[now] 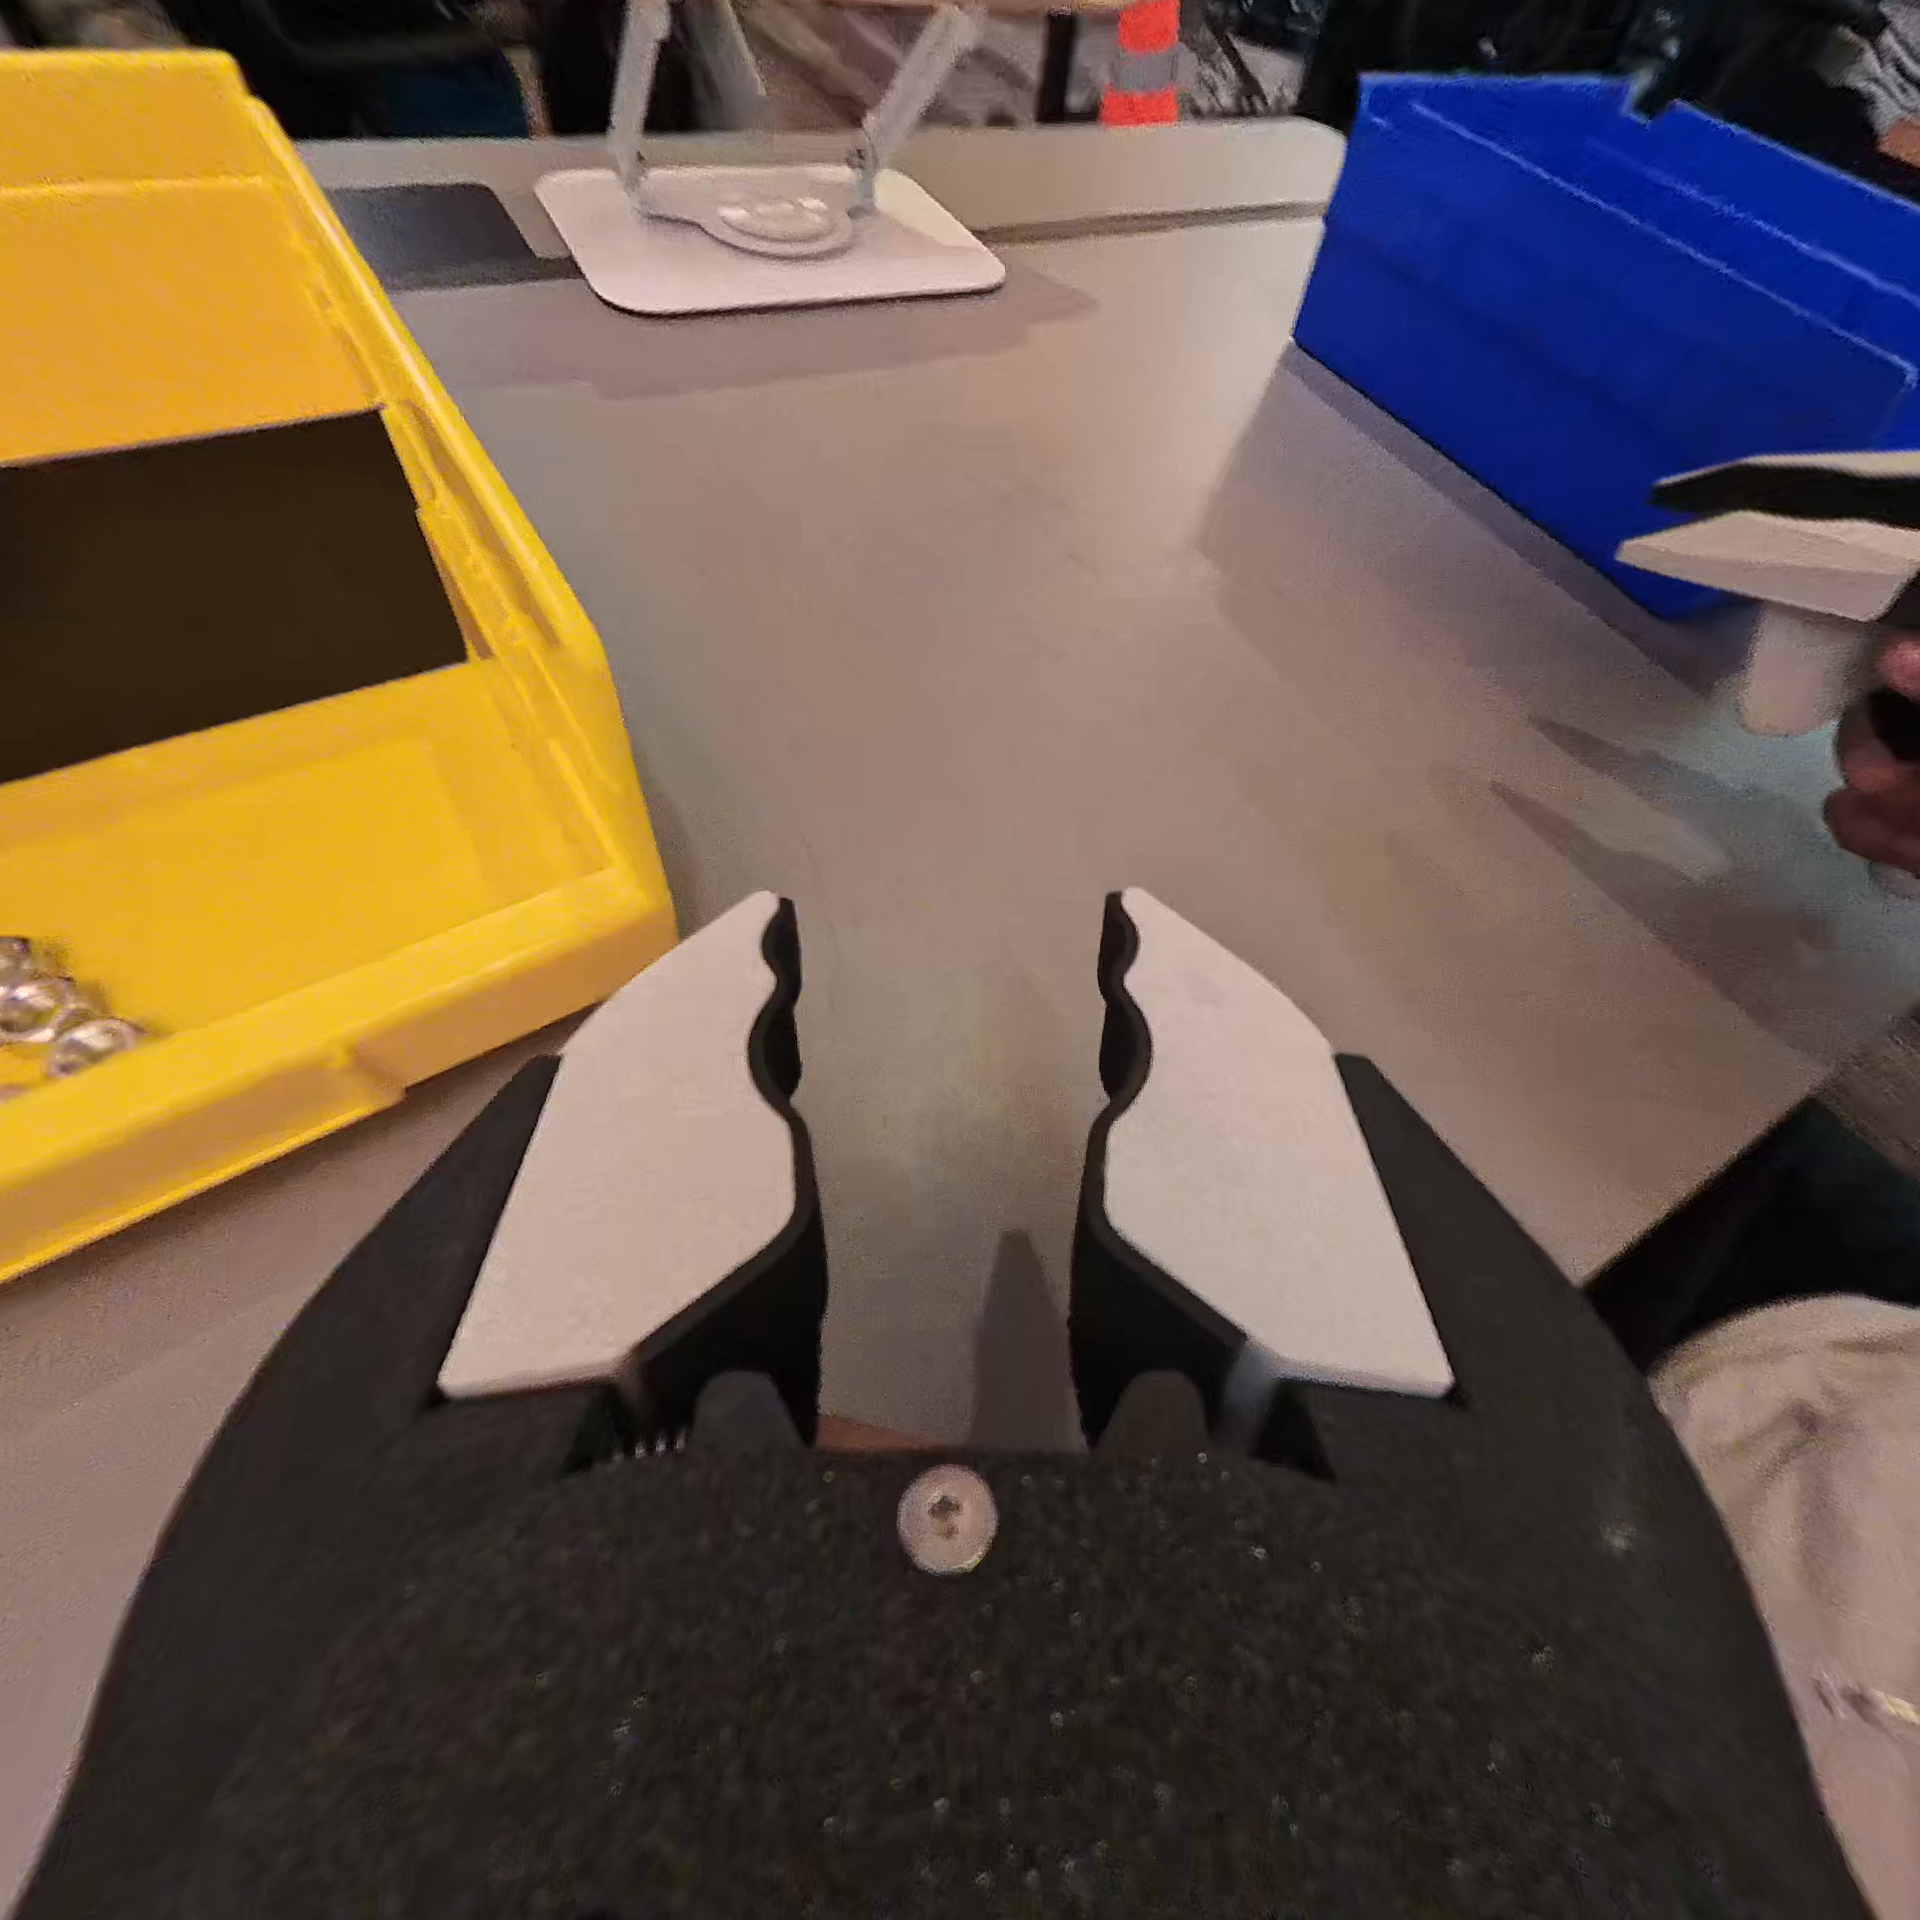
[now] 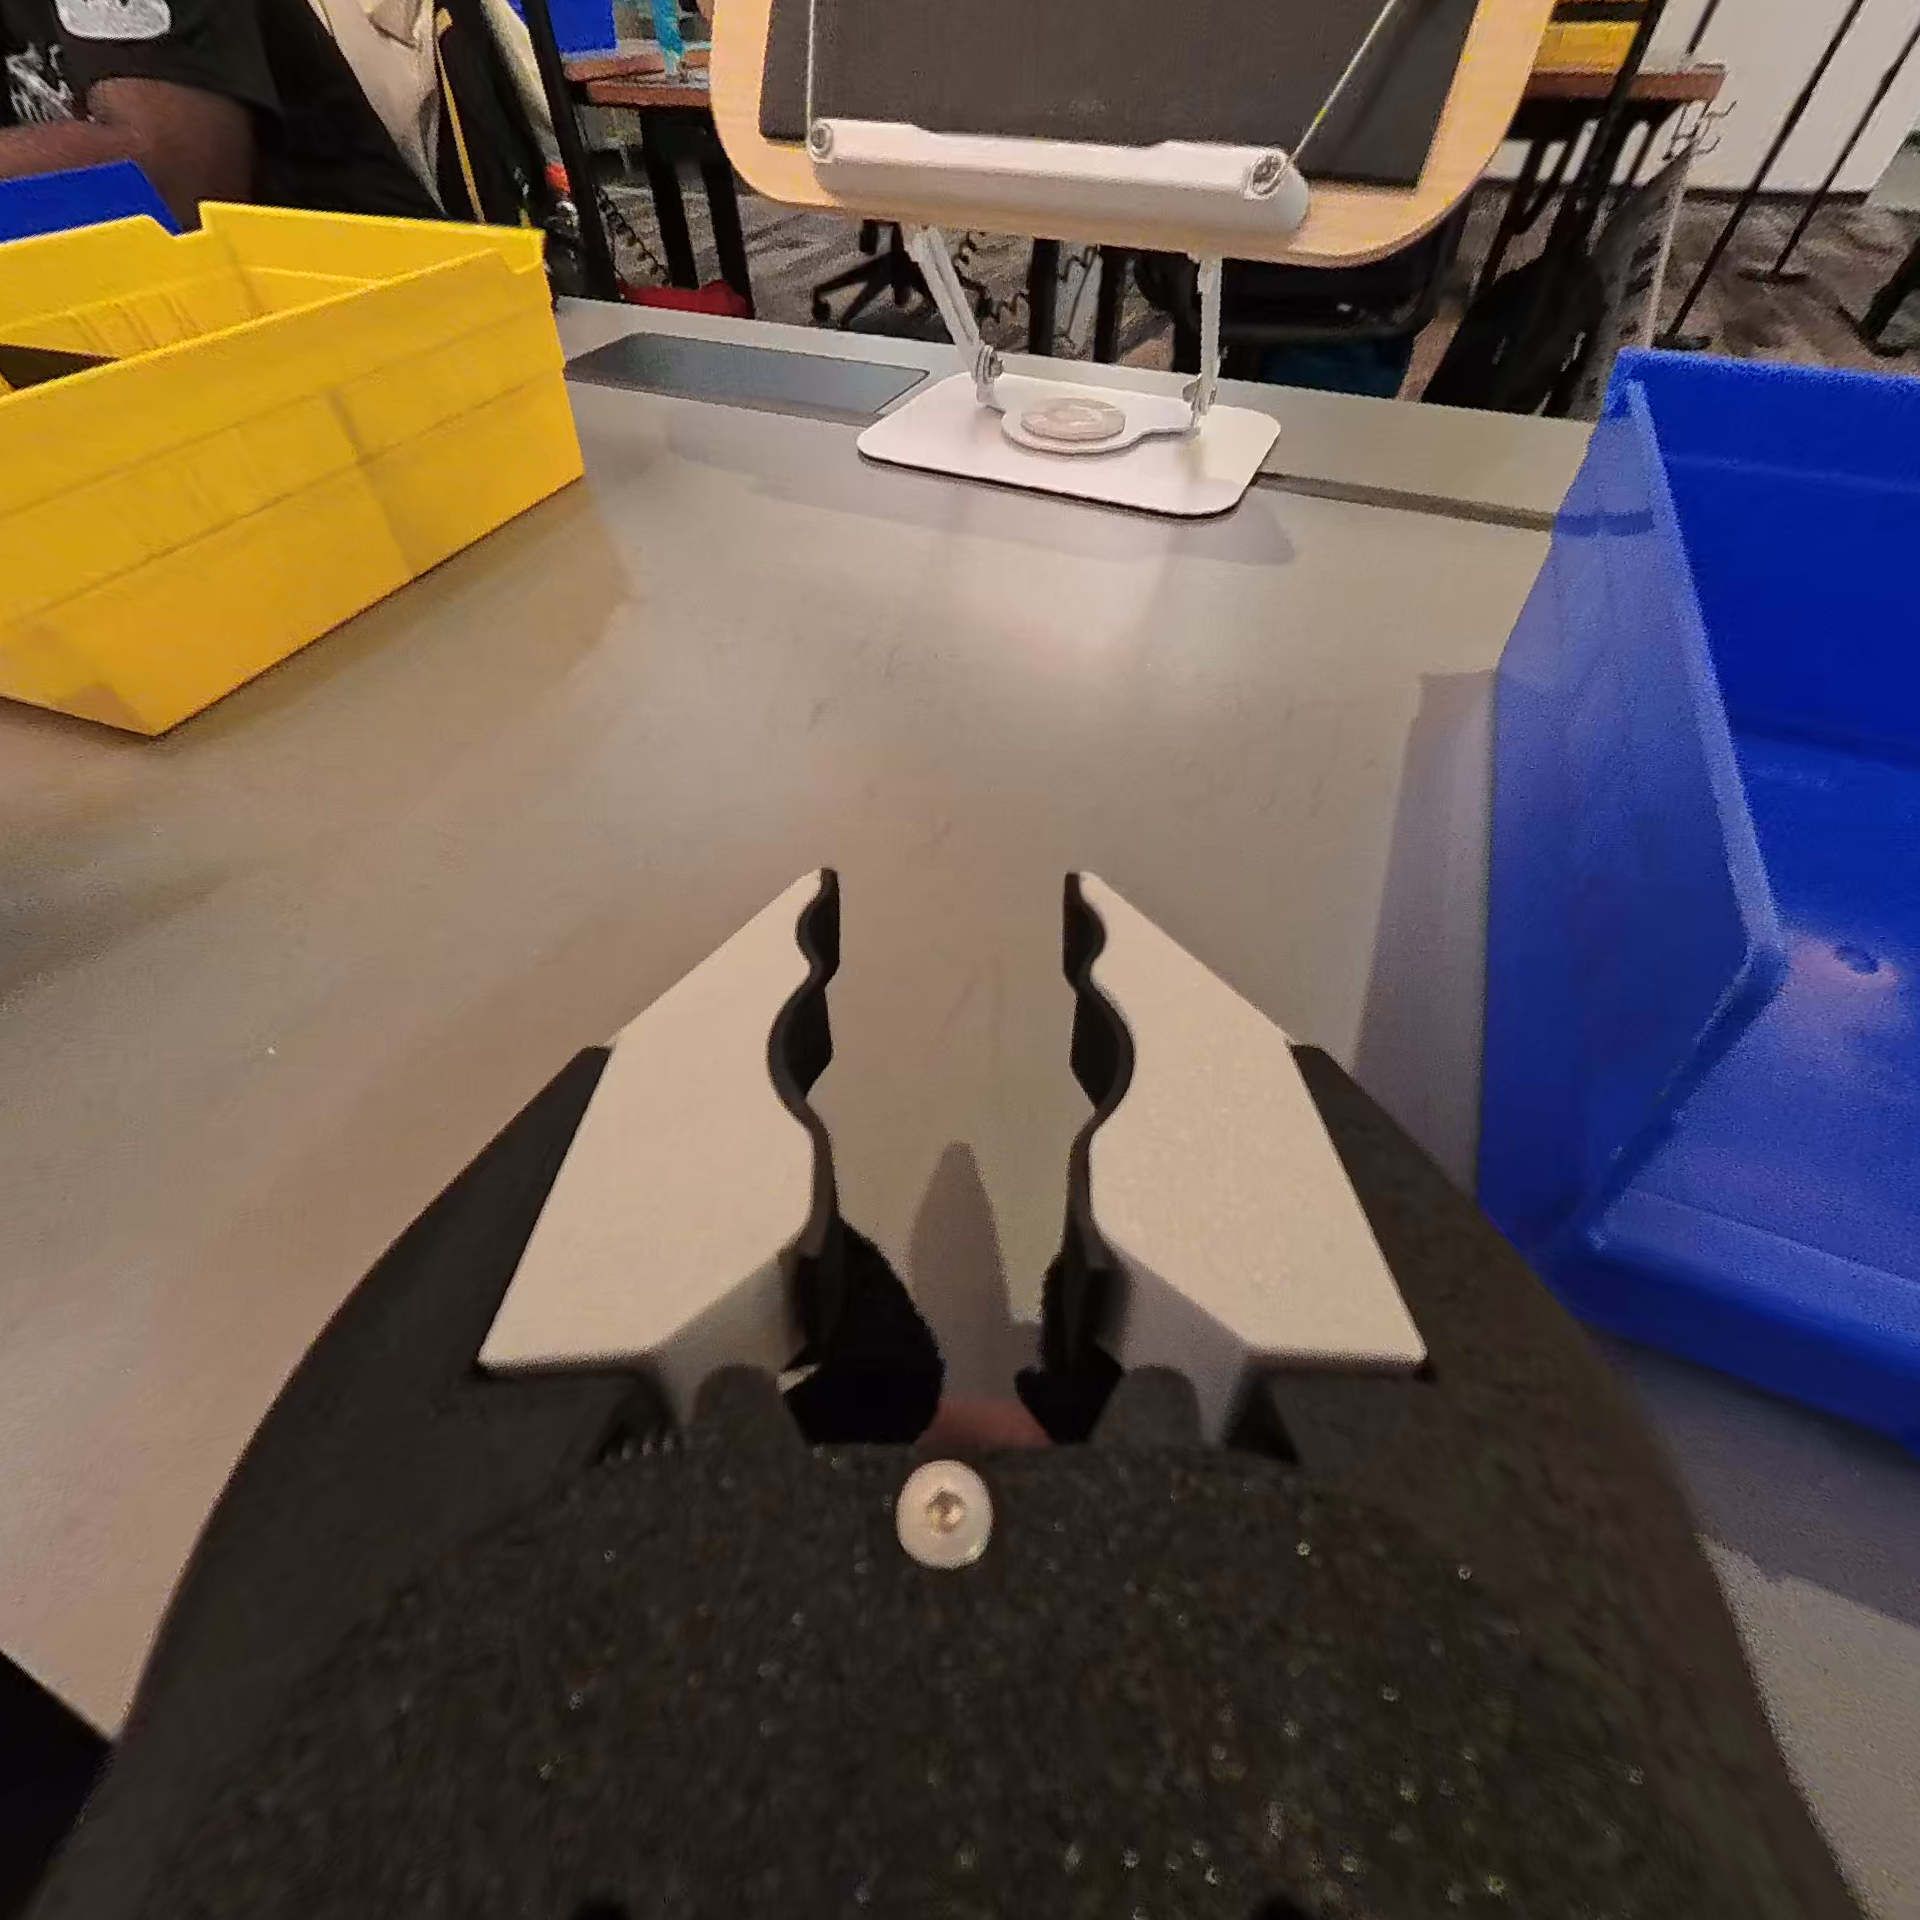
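Observation:
My left gripper is open and empty above the grey table, just right of the near corner of a yellow bin. Several shiny metal nuts lie in that bin's front. My right gripper is open and empty above the table, just left of a blue bin. The right gripper also shows in the left wrist view at the right edge, in front of the blue bin, held by a hand. The yellow bin stands at the left in the right wrist view.
A white stand base sits at the table's far middle; in the right wrist view the stand holds a tablet-like board. A dark inset panel lies by it. A person is behind the yellow bin.

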`<action>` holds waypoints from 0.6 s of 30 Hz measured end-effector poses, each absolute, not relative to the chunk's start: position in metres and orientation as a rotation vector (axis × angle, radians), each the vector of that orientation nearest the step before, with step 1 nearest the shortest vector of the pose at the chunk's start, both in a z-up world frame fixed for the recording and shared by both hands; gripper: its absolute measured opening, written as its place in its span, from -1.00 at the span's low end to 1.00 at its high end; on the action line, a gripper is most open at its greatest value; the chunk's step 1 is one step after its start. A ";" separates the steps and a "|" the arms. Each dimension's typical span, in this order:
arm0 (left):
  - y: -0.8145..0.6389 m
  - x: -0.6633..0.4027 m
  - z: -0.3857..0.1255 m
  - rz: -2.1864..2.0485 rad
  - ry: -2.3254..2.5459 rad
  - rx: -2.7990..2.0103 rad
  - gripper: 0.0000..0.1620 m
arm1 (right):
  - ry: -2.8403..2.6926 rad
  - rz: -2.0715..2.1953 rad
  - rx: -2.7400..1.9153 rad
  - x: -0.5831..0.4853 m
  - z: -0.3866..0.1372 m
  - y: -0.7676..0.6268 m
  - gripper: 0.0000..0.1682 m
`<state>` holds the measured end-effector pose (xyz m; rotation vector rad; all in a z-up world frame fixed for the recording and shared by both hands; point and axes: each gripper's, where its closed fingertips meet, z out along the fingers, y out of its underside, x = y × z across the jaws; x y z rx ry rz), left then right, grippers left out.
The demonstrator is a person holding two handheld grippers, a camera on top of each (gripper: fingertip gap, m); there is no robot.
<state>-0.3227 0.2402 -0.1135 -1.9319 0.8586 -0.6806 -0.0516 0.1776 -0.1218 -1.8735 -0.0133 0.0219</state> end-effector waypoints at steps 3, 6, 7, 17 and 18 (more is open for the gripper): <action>0.256 -0.351 -0.106 -0.654 0.970 -2.097 -0.32 | -0.031 0.026 -1.882 -0.052 -0.125 0.176 -0.49; 0.306 -0.395 -0.109 -0.504 0.951 -2.375 -0.30 | -0.066 0.030 -1.884 -0.055 -0.125 0.176 -0.49; 0.326 -0.404 -0.111 -0.460 0.946 -2.430 -0.26 | -0.074 0.042 -1.883 -0.056 -0.125 0.177 -0.49; 0.415 -0.452 -0.178 0.035 0.806 -2.814 -0.42 | -0.094 0.136 -1.906 -0.064 -0.132 0.186 -0.49; 0.415 -0.452 -0.180 0.034 0.783 -2.813 -0.43 | -0.092 0.142 -1.908 -0.064 -0.132 0.186 -0.49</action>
